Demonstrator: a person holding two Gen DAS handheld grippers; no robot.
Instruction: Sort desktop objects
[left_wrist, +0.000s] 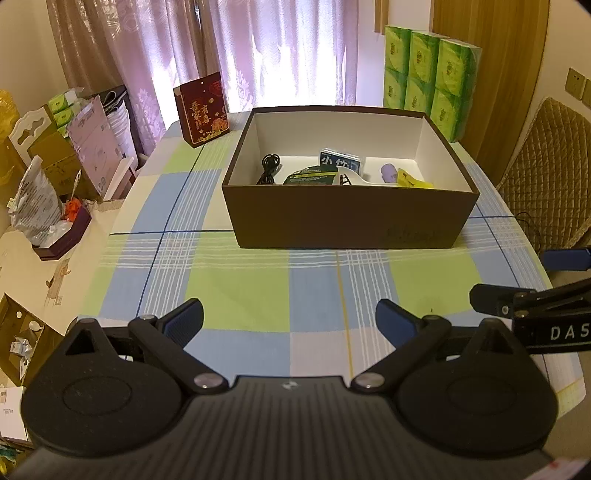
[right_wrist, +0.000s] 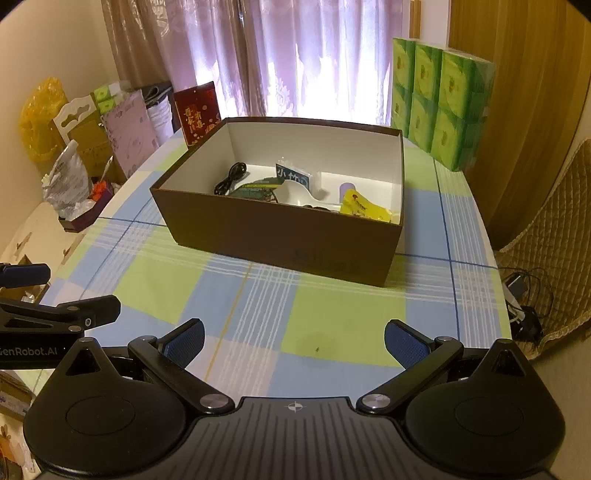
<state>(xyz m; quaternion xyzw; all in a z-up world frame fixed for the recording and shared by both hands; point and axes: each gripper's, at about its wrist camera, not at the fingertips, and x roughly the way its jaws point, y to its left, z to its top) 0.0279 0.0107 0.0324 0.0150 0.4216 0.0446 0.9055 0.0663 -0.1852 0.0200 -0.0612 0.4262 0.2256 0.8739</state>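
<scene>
A dark brown open box (left_wrist: 347, 225) (right_wrist: 280, 240) stands on the checked tablecloth ahead of both grippers. Inside it lie a black cable (left_wrist: 269, 168) (right_wrist: 231, 179), a dark green packet (left_wrist: 310, 175) (right_wrist: 258, 192), a blue packet (left_wrist: 341, 160) (right_wrist: 291, 173), a white scoop-like item (left_wrist: 351, 177) (right_wrist: 299, 195), a lilac item (left_wrist: 389, 172) (right_wrist: 347, 188) and a yellow packet (left_wrist: 412, 182) (right_wrist: 364, 208). My left gripper (left_wrist: 290, 325) is open and empty over the near cloth. My right gripper (right_wrist: 293, 343) is open and empty, beside the left one.
A red gift box (left_wrist: 203, 109) (right_wrist: 195, 114) stands behind the box on the left. Green tissue packs (left_wrist: 428, 74) (right_wrist: 441, 99) stand at the back right. Cluttered boxes and bags (left_wrist: 66, 155) fill the left side. A padded chair (left_wrist: 546, 173) stands right of the table.
</scene>
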